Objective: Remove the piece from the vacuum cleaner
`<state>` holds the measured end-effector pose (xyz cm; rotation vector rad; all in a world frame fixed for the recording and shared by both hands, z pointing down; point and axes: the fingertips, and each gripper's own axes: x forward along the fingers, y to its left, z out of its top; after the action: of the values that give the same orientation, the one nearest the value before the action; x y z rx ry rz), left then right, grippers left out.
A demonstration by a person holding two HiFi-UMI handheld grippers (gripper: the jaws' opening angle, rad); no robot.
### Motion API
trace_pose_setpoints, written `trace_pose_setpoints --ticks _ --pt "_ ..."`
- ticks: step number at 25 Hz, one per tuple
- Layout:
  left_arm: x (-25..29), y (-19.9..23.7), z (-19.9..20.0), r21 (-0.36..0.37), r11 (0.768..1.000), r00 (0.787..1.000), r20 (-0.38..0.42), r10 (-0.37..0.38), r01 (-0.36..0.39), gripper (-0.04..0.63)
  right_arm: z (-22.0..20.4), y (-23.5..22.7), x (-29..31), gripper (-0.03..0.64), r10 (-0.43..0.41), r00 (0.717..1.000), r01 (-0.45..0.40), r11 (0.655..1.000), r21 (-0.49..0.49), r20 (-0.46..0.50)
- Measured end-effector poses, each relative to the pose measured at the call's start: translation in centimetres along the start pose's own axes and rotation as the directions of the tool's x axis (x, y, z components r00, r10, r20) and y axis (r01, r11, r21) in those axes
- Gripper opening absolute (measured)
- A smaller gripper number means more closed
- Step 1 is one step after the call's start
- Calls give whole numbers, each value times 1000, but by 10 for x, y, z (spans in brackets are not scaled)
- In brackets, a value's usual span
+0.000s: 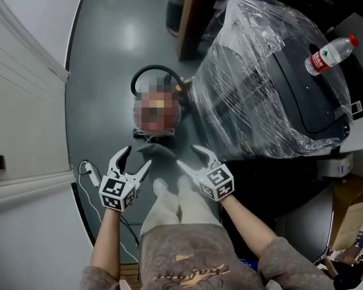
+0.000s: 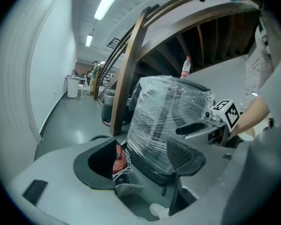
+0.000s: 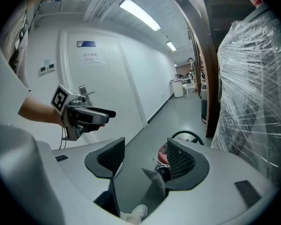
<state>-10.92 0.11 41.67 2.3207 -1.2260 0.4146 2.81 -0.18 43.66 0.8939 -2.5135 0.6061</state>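
**Head view.** The left gripper (image 1: pixel 137 157) and right gripper (image 1: pixel 187 156) are held side by side at lower centre. The jaws of each are spread wide, with nothing between them. The vacuum cleaner (image 1: pixel 152 134) stands on the grey floor (image 1: pixel 109 41) at centre frame, just above the jaws and apart from them. Its black hose (image 1: pixel 151 69) loops over it. At upper right is a film-wrapped machine (image 1: pixel 266 77) with a water bottle (image 1: pixel 330 54) lying on top.

**Left gripper view.** The left gripper (image 2: pixel 143 158) has its jaws wide apart and empty. The vacuum cleaner's red body (image 2: pixel 120 159) shows beyond the left jaw at lower centre. The right gripper (image 2: pixel 201 128) is at the right.

**Right gripper view.** The right gripper (image 3: pixel 145 159) has its jaws wide apart and empty. The vacuum cleaner (image 3: pixel 163 153) lies beyond the right jaw. The left gripper (image 3: pixel 91 116) is at the left.
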Motion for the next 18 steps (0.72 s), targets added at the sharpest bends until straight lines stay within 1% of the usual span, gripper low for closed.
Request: trace_pose_setpoints --ticks 5,10,18 --pt "39 24 -52 -7 1000 996 -81 -22 22 308 -48 -15 40 250 -1 997 2 1000 7 -72" --pt "82 49 -107 19 999 986 -158 -44 48 308 -103 -33 89 250 7 989 -8 1000 -7 -150" --pt "150 88 -201 23 997 968 -242 -71 79 308 -193 -62 162 250 18 969 -23 1000 -14 -247"
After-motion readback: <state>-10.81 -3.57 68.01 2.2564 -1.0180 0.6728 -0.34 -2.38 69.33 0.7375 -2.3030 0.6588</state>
